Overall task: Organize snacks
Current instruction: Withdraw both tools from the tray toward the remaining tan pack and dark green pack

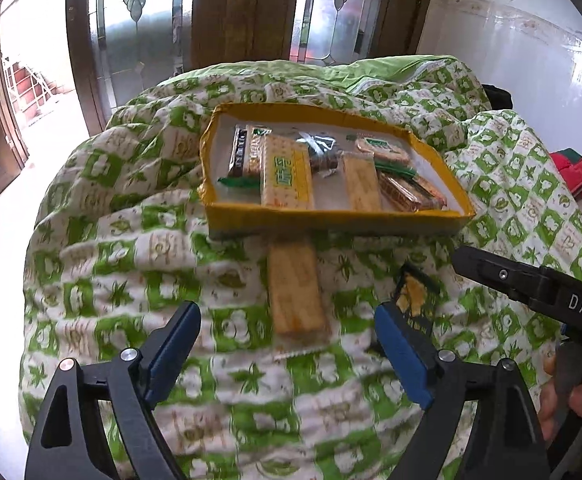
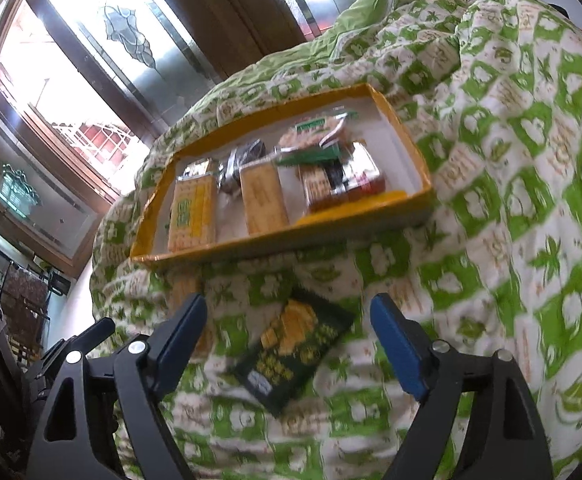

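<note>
Yellow box (image 1: 227,216) of snacks beyond your jaws, your left gripper (image 1: 287,344) spread wide around a tan cracker pack (image 1: 297,292), your right gripper (image 2: 289,344) spread wide around a dark green pack (image 2: 291,354), both packs lying loose on the green quilt (image 1: 131,264)

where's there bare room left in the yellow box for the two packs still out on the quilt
In the yellow box, bare white floor shows along the far wall and in the near left corner beside the green-label cracker pack. The middle and right are crowded. The tan pack and dark pack lie outside.
</note>
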The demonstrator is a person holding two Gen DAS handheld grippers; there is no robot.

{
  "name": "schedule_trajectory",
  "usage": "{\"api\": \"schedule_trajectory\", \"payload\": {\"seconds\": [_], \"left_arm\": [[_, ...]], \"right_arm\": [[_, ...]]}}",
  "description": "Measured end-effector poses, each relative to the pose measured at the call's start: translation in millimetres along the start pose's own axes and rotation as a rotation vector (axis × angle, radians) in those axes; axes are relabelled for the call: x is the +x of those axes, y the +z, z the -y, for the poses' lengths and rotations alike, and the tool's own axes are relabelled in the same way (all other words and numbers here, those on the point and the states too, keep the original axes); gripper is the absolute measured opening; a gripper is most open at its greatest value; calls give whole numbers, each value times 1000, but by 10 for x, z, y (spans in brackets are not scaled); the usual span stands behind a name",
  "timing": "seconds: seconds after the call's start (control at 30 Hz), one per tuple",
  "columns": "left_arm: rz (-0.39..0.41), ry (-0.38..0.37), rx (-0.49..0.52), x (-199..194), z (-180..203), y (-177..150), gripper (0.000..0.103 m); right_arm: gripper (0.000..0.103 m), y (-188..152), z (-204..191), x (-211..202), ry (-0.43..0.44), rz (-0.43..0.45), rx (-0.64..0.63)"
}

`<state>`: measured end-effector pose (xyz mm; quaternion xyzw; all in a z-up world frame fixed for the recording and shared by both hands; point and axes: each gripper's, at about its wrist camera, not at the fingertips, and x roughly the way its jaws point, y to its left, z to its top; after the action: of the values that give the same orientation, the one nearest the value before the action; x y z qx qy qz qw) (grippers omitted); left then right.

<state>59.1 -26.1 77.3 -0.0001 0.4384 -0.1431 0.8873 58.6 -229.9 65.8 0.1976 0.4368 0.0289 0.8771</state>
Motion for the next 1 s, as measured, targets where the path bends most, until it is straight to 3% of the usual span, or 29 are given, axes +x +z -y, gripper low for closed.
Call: {"api": "schedule_trajectory", "payload": {"seconds": [0.2, 1.0], "left_arm": [[-7, -7, -11, -50, 13, -111, 94], [-51, 13, -12, 115, -28, -235, 94]], "right_arm": [[91, -107, 46, -57, 7, -10, 14], [91, -268, 131, 235, 37, -156, 51]]}}
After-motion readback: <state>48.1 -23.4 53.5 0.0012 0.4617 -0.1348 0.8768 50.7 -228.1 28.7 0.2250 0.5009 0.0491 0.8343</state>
